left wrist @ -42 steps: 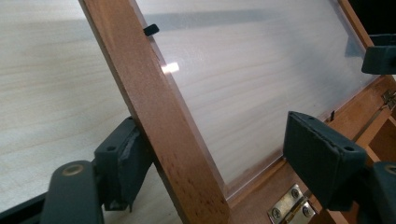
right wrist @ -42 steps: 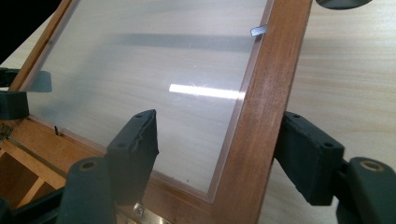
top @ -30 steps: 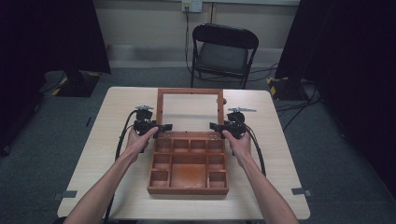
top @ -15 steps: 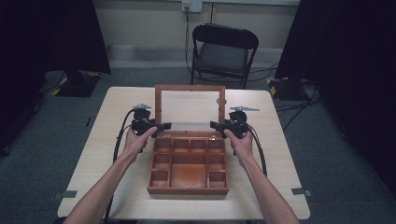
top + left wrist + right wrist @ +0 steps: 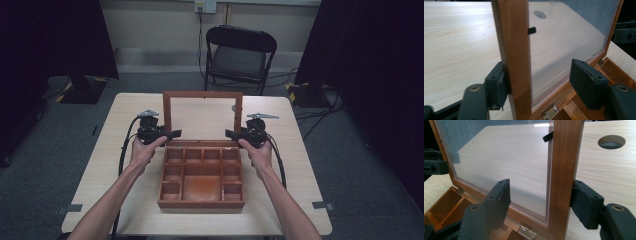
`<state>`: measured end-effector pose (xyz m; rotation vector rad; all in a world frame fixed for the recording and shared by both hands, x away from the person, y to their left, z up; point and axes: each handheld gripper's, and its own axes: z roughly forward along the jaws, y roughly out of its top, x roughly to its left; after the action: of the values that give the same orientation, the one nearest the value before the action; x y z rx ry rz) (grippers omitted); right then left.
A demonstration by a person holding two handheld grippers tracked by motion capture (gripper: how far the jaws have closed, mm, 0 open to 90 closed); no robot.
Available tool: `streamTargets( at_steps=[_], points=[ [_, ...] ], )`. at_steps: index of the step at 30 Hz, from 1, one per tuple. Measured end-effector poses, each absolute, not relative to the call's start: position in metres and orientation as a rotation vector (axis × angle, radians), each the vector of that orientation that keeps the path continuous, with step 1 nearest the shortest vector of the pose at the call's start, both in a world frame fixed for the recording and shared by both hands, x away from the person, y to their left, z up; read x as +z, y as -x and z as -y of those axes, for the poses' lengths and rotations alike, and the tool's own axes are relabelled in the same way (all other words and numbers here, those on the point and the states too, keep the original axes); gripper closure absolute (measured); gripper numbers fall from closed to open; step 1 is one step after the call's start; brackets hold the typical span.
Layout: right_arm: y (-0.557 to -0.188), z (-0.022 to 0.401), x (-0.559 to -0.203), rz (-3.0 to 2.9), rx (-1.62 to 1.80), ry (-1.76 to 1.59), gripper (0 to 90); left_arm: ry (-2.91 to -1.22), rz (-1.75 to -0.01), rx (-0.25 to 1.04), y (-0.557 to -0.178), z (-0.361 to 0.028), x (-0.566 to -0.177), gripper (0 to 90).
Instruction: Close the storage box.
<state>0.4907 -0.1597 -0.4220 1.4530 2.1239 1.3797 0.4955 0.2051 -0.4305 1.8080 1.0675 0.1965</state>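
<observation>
From above, the jaw tips of both grippers are too small to read against the lid frame, and the person's forearms are cut off at the bottom edge. The reddish-brown wooden compartment box [image 5: 202, 175] sits at the table's centre, its clear-paned, wood-framed lid [image 5: 203, 117] standing raised toward 12 o'clock on small brass hinges [image 5: 550, 112].

In the left gripper view, the black left gripper [image 5: 541, 85] stands spread wide astride the lid's side rail: one ribbed rubbery pad [image 5: 496, 85] touches the rail's outer face, while the other hangs apart in front of the pane.

In the right gripper view, the black right gripper [image 5: 544, 202] is likewise parted around the opposite rail; one pad [image 5: 584, 200] sits against the wood, the other clear of the pane.

The pale wood-grain table [image 5: 125, 115] shows smooth through the slightly hazy pane. A round grommet hole [image 5: 611, 142] lies at 1 o'clock of the lid, and a black folding chair [image 5: 240, 52] stands beyond the table.
</observation>
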Motion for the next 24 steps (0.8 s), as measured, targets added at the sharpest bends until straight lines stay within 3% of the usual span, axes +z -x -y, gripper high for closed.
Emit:
streamTargets(
  at_steps=[14, 17, 24],
  points=[
    [-0.48, 0.161, -0.411, -2.098, 1.407, -1.45, 39.4, -1.829, -1.031, 0.226, -0.482, -0.207, -0.418, 40.6],
    [-0.477, 0.16, -0.408, -2.092, 1.413, -1.447, 39.6, -1.82, -1.041, 0.251, -0.477, -0.209, -0.417, 45.2],
    [-0.469, 0.161, -0.405, -2.102, 1.408, -1.43, 39.4, -1.786, -1.028, 0.209, -0.472, -0.215, -0.414, 47.4]
  ],
)
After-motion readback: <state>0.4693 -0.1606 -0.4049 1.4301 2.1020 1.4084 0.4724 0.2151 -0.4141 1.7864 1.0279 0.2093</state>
